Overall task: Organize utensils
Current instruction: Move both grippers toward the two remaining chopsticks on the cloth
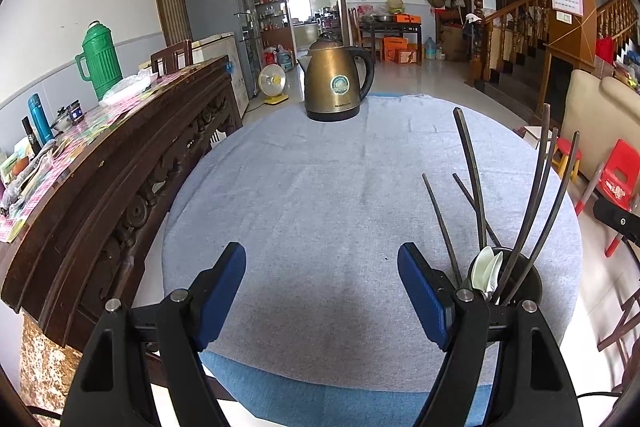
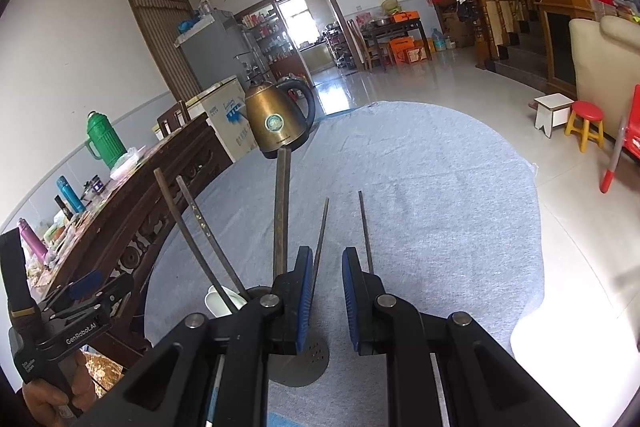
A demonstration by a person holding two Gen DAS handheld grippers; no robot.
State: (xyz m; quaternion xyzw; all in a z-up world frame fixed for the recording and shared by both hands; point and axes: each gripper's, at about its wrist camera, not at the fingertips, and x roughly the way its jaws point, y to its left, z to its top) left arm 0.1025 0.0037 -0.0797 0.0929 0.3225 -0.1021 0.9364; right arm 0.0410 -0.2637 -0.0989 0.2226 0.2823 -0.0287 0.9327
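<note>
- Dark carved wooden sideboard (image 1: 120, 167), at 9 o'clock in the left wrist view, is crowded with bottles and a green ribbed plastic thermos jug (image 1: 100, 63); it stands beside the table, so a wide swing that way risks knocking things
- Left gripper (image 1: 320, 255) hangs low over the pale blue-grey tablecloth (image 1: 320, 167) with its blue pads spread wide and nothing between them; it looks free to steady the holder
- Brass-coloured electric kettle with a black handle (image 1: 334, 83) stands at 12 o'clock, well apart from the work; no obstacle
- Dark round utensil holder (image 1: 528, 279) sits at 4 o'clock, just beside the left gripper's right finger; it holds white ceramic spoons (image 1: 486, 271) and long dark chopsticks (image 1: 474, 179) fanning upward
- No loose utensil shows on the cloth, so the sorting looks nearly done; what remains is probably settling the sticks
- Right gripper (image 2: 327, 251) hovers just right of the holder, pads a narrow gap apart; cloth shows through and nothing is visibly pinched
- Two thin sticks rise at 12 o'clock past its fingers; whether either touches a pad I cannot tell; pulling away straight and slowly should avoid snagging them and tipping the holder
- Grey round perforated metal plate (image 2: 308, 363) lies under the right gripper at 6 o'clock; its purpose is unclear
- Red plastic child's chair (image 1: 620, 175) stands on the floor at 3 o'clock, clear of the table
</note>
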